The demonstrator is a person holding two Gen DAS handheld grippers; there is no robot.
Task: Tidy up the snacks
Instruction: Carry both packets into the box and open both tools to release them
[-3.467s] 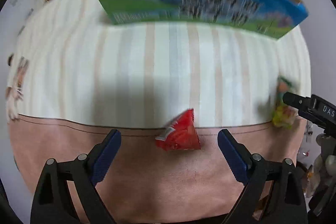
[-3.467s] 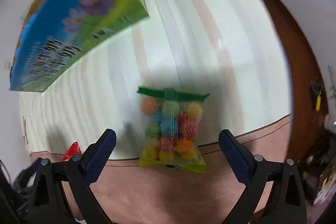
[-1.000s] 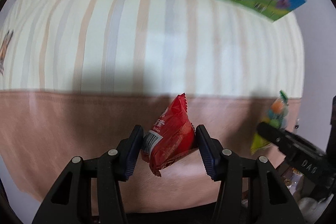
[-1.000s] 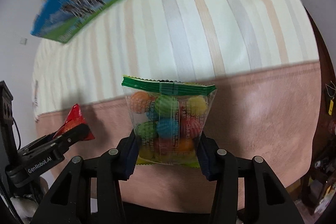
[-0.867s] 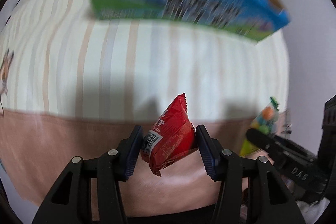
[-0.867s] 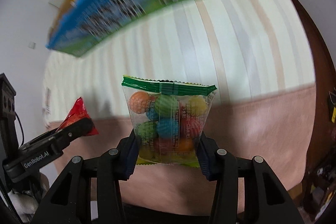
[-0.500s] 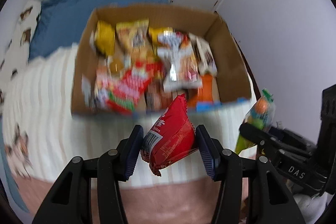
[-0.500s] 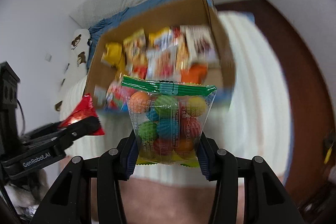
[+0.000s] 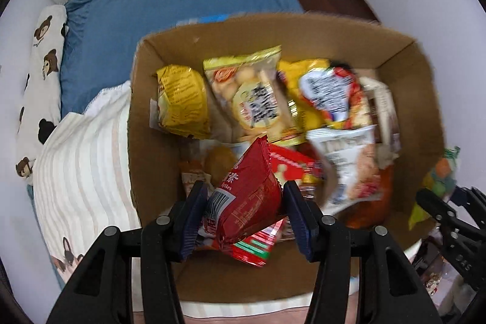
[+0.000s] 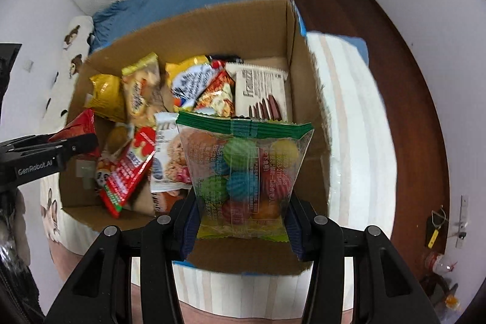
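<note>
Overhead, red packet (image 9: 246,196) upright, tip tilted right, candy bag (image 10: 246,175) upright

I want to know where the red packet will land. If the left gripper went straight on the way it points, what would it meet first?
Probably the snack pile in the cardboard box: the left gripper, shut on the red packet, points down at the red-and-green packet lying there. Depth is unclear.

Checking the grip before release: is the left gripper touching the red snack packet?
Touching. The left wrist view shows the left gripper with both blue pads pressed against the red snack packet.
</note>
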